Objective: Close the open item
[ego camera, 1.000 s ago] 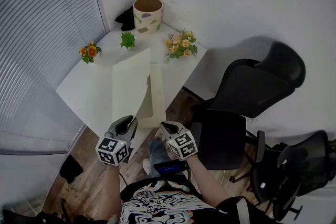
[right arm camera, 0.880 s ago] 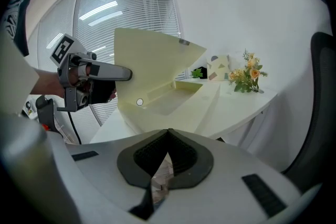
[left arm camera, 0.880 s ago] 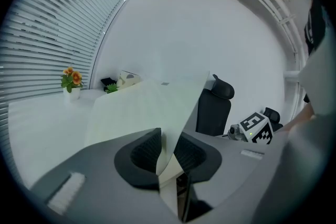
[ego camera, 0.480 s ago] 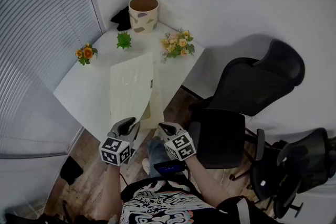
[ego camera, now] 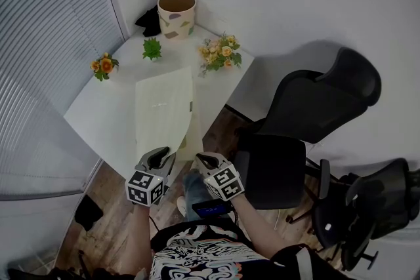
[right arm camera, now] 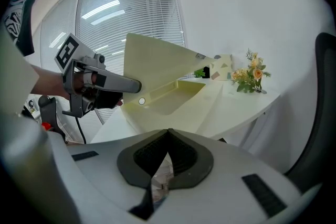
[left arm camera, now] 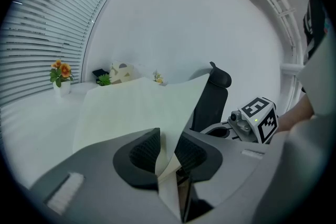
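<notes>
A pale yellow flat case lies on the white table [ego camera: 92,121] with its lid [ego camera: 161,108] swung partly up over the base [ego camera: 195,118]. My left gripper [ego camera: 159,153] holds the lid's near corner. In the left gripper view the lid [left arm camera: 131,107] runs between the pads of this gripper [left arm camera: 167,144], whose jaws have just been opening while the sheet still sits between them. My right gripper [ego camera: 200,158] hovers just right of it, short of the case. Seen in its own view, that gripper [right arm camera: 168,136] is shut on nothing, with the base [right arm camera: 173,97] and raised lid [right arm camera: 157,55] ahead.
A patterned pot [ego camera: 176,12], a small green plant [ego camera: 152,48] and two flower bunches [ego camera: 220,54] [ego camera: 102,65] stand at the table's far side. Window blinds [ego camera: 46,42] run along the left. Black office chairs [ego camera: 308,115] stand to the right.
The lid has tipped lower toward the base and shows more of its face. My left gripper has sunk a little with it. The right gripper has stayed put.
</notes>
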